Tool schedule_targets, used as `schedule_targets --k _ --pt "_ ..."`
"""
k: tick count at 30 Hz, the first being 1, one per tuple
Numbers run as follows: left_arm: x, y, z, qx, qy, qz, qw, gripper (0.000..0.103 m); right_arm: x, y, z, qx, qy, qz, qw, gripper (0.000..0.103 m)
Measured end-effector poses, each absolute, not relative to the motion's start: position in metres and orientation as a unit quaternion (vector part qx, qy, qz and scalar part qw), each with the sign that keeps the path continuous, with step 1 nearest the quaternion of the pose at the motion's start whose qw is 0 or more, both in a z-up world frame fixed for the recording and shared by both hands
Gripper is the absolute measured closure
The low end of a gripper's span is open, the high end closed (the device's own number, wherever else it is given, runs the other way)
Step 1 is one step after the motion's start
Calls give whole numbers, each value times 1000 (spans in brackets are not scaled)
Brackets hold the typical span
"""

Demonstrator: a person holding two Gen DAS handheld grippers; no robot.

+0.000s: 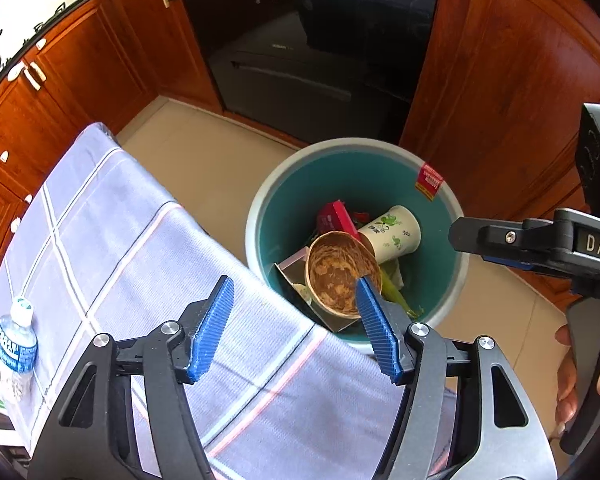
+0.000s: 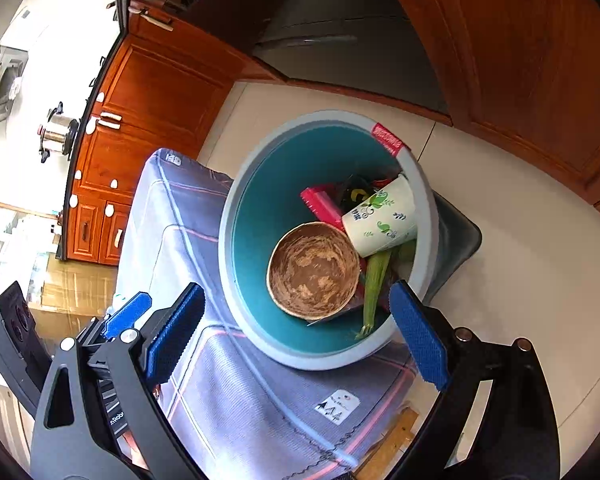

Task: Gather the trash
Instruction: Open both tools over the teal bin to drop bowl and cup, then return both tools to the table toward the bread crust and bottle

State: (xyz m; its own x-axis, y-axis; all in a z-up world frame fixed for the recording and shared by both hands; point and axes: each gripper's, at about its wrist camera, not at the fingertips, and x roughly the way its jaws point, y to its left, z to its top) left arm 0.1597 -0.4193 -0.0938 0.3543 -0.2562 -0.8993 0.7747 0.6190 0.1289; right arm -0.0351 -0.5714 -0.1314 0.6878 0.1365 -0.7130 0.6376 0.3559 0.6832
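A round bin (image 1: 260, 208) with a grey rim and teal inside stands on the floor beside the table; it also shows in the right wrist view (image 2: 236, 208). In it lie a brown-smeared paper bowl (image 1: 340, 276) (image 2: 314, 270), a white paper cup with green print (image 1: 392, 232) (image 2: 382, 218), a red box (image 1: 334, 216) (image 2: 320, 202) and green scraps (image 2: 374, 284). My left gripper (image 1: 294, 322) is open and empty over the table edge, by the bin. My right gripper (image 2: 296, 336) is open and empty above the bin; it also shows in the left wrist view (image 1: 472, 240).
A table under a lilac checked cloth (image 1: 120, 248) (image 2: 228, 392) carries a small water bottle (image 1: 14, 344) at its left. Wooden cabinets (image 1: 80, 80) and a black oven (image 1: 308, 40) stand behind. A steel pot (image 2: 58, 132) sits on the counter. The floor is beige tile (image 1: 204, 152).
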Motion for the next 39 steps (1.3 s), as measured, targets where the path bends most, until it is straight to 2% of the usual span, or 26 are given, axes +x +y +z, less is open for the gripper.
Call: schedule_targets --k 6,10,21,31,39 --pt "154 -393 -78 265 454 -335 782 36 -30 -552 -113 527 361 -165 752 13" --pt "154 -364 -69 246 454 -332 789 31 -23 -531 -95 511 363 -159 763 13" --pt "160 -231 -56 173 465 -288 819 23 36 -431 -59 451 409 -91 788 13" --pt "171 -108 -63 114 479 -235 838 20 109 -331 -68 405 487 -22 774 13" --pt "178 -51 -75 80 492 -218 839 17 145 -287 -84 385 512 -9 768 13"
